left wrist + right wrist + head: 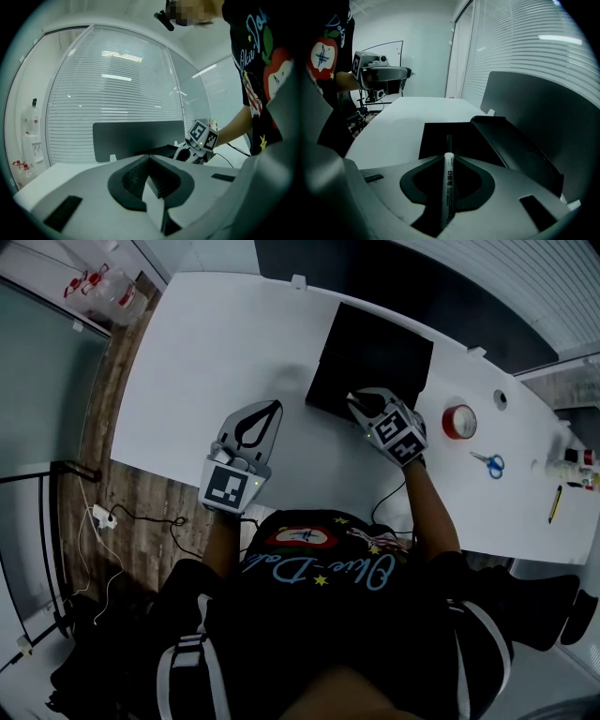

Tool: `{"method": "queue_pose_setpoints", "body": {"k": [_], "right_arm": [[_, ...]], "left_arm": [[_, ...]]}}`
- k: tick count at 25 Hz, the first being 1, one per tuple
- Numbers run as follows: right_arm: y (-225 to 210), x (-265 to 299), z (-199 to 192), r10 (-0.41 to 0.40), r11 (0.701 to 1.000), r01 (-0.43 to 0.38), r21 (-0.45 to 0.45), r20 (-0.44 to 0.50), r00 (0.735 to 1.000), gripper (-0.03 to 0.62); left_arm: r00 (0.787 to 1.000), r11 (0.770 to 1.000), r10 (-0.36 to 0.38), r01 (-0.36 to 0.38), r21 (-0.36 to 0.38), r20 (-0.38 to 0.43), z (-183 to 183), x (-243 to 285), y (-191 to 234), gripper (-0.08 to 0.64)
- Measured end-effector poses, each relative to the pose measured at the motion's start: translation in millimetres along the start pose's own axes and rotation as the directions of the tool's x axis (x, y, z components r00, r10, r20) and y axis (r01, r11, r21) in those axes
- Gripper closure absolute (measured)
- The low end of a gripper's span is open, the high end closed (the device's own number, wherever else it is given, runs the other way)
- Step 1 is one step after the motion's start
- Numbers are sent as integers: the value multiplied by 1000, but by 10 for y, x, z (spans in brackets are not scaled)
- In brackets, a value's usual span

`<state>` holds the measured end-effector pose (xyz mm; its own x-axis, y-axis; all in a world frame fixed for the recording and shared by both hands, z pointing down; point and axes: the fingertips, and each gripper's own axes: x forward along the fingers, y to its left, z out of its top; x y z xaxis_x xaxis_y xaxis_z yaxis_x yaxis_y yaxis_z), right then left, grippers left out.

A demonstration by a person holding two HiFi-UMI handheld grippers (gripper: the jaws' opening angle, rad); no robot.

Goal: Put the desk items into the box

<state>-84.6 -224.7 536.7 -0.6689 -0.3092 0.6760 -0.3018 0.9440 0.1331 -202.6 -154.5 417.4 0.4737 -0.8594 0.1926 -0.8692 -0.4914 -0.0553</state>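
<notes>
Overhead, the white bench (206, 362) carries a black box (375, 348) at its far middle, open, with its lid standing upright behind it in the right gripper view.

Right gripper (366, 401): positioned at the near edge of the box. In the right gripper view its jaws are clamped on a white pen (448, 183) with a dark cap. The pen lies along the jaws, and its capped end points forward over the dark interior of the box (464, 138).

Left gripper (277, 406): held above bare bench to the left of the box, well apart from it. In the left gripper view the jaws are together at their tips with nothing between them.

Items on the bench to the right of the box:
- a red tape roll (459, 421), near the right gripper;
- blue-handled scissors (487, 463), just beyond the roll;
- a yellow pencil (555, 504), near the bench's right end.

All three lie outside the box, apart from each other.
</notes>
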Motion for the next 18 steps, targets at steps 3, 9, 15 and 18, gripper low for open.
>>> {"method": "queue_pose_setpoints", "body": {"k": [3, 9, 15, 18], "right_arm": [[0, 34, -35, 21, 1000, -21, 0, -19, 1000, 518], [9, 90, -55, 60, 998, -59, 16, -46, 997, 518], [19, 103, -54, 95, 995, -93, 44, -48, 994, 518], [19, 96, -62, 98, 994, -96, 43, -50, 994, 518]], "left_arm": [[1000, 1000, 12, -12, 0, -2, -20, -31, 5, 568], [999, 999, 32, -32, -1, -8, -33, -83, 12, 568], [999, 999, 40, -40, -2, -12, -25, -114, -6, 568], [999, 999, 44, -44, 4, -15, -21, -124, -12, 568]]}}
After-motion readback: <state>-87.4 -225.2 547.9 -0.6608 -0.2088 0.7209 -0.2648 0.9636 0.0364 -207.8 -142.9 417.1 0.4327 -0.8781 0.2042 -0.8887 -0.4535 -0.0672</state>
